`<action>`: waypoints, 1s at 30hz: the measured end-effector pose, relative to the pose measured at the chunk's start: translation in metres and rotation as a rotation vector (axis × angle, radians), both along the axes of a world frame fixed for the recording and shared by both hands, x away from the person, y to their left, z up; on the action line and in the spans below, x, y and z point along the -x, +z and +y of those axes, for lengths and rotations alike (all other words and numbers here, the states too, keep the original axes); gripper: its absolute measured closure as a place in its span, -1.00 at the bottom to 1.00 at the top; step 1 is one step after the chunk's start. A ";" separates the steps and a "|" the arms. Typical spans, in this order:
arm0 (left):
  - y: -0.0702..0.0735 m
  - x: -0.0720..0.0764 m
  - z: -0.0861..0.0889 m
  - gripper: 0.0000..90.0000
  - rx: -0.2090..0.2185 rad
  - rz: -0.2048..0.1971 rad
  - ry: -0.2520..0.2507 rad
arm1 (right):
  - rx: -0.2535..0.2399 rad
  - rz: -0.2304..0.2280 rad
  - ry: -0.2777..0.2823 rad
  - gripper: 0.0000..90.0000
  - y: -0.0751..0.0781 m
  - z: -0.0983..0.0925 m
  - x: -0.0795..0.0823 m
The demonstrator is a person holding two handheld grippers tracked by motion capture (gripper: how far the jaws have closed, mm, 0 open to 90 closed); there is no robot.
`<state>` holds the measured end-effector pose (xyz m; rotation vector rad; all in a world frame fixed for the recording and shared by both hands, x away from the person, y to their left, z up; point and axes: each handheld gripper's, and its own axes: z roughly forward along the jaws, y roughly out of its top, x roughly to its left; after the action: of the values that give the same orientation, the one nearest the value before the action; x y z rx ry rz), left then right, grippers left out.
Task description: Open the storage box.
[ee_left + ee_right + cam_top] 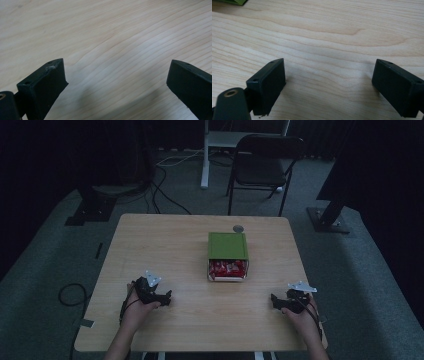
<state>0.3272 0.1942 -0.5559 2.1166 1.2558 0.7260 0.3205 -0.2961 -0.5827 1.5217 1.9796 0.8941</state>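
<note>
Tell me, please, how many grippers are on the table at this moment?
2. The left gripper rests near the table's front left, held in the left hand. The right gripper rests near the front right, held in the right hand. Both have jaws apart.

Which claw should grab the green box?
Probably right. The right claw is open and aimed inward toward the box, whose corner shows in its view. The left claw sits about as far away.

A black folding chair (265, 162) and loose black cables (165, 195) on grey carpet (360, 265) beyond the wooden table (165, 245).
</note>
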 end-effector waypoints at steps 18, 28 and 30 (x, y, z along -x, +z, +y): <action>0.021 -0.003 -0.066 -0.93 -0.118 -0.108 -0.180 | -0.002 -0.001 -0.002 -0.75 0.000 0.000 0.000; 0.030 0.004 -0.104 -0.93 -0.248 -0.202 -0.287 | -0.002 0.000 -0.003 -0.75 0.000 0.000 0.000; 0.030 0.005 -0.110 -0.93 -0.284 -0.214 -0.306 | -0.002 0.000 -0.003 -0.75 0.000 0.000 0.000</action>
<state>0.3218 0.0841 -0.5262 2.3121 0.7285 1.0058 0.3204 -0.2960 -0.5827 1.5251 1.9765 0.8955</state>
